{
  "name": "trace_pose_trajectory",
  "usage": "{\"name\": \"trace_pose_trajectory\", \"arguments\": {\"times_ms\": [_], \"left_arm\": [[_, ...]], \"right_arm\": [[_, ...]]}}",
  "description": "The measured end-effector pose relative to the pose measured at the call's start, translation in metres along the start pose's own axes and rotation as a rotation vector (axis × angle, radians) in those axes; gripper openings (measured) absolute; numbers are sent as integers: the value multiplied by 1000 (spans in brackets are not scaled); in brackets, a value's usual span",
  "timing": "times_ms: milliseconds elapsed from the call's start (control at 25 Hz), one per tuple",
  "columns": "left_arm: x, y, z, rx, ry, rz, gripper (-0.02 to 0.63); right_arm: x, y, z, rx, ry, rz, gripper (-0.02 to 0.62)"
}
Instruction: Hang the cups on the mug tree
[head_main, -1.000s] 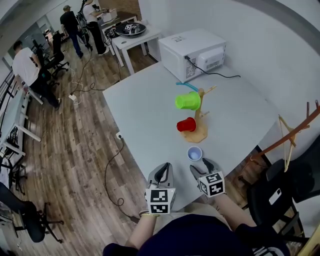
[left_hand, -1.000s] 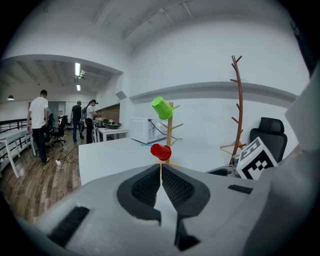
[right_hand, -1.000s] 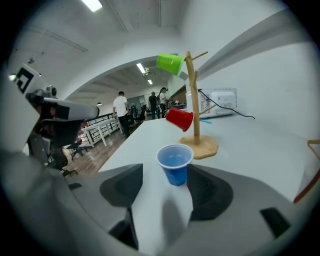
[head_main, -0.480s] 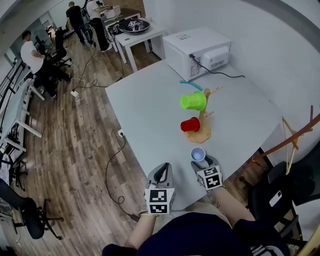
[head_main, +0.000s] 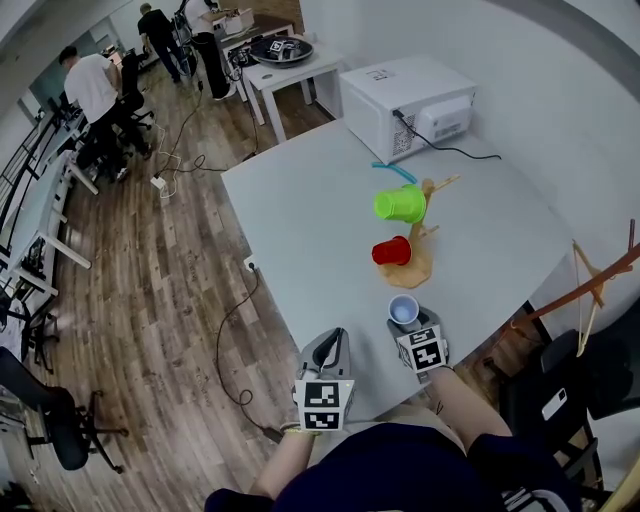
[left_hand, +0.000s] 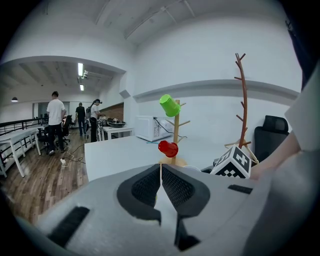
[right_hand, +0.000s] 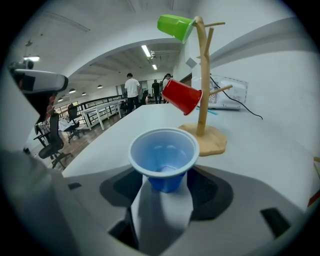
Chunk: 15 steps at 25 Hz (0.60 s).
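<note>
A wooden mug tree (head_main: 426, 228) stands on the grey table (head_main: 300, 220), with a green cup (head_main: 400, 204) hung high and a red cup (head_main: 392, 251) hung lower. The same tree (right_hand: 202, 80) with the green cup (right_hand: 175, 25) and the red cup (right_hand: 181, 96) rises just beyond my right gripper. A blue cup (head_main: 404, 311) stands upright near the front edge. My right gripper (head_main: 408, 322) is shut on it, with the pads against the lower sides of the blue cup (right_hand: 162, 157). My left gripper (head_main: 333, 343) hovers at the table's edge, shut (left_hand: 160, 167) and holding nothing.
A white microwave (head_main: 405, 95) with its cable sits at the table's far end. A small white table (head_main: 285, 60) and people (head_main: 95, 85) are off to the back left. A black chair (head_main: 560, 390) and a wooden stand (head_main: 590, 275) are at the right.
My right gripper has moved forward to the blue cup and now has the cup between its jaws. The left gripper has stayed where it was.
</note>
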<state>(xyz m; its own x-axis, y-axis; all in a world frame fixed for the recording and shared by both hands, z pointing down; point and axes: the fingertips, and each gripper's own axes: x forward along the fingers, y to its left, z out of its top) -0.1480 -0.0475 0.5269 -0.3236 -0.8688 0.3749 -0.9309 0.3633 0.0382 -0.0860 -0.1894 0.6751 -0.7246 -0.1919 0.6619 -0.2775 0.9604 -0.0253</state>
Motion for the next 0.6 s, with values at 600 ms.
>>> {"name": "trace_pose_trajectory", "arguments": {"times_ms": [600], "left_arm": [[0,-6,1,26,-1,-5,25]], "right_arm": [[-3,-8,12,-23,-25,-13,258]]}}
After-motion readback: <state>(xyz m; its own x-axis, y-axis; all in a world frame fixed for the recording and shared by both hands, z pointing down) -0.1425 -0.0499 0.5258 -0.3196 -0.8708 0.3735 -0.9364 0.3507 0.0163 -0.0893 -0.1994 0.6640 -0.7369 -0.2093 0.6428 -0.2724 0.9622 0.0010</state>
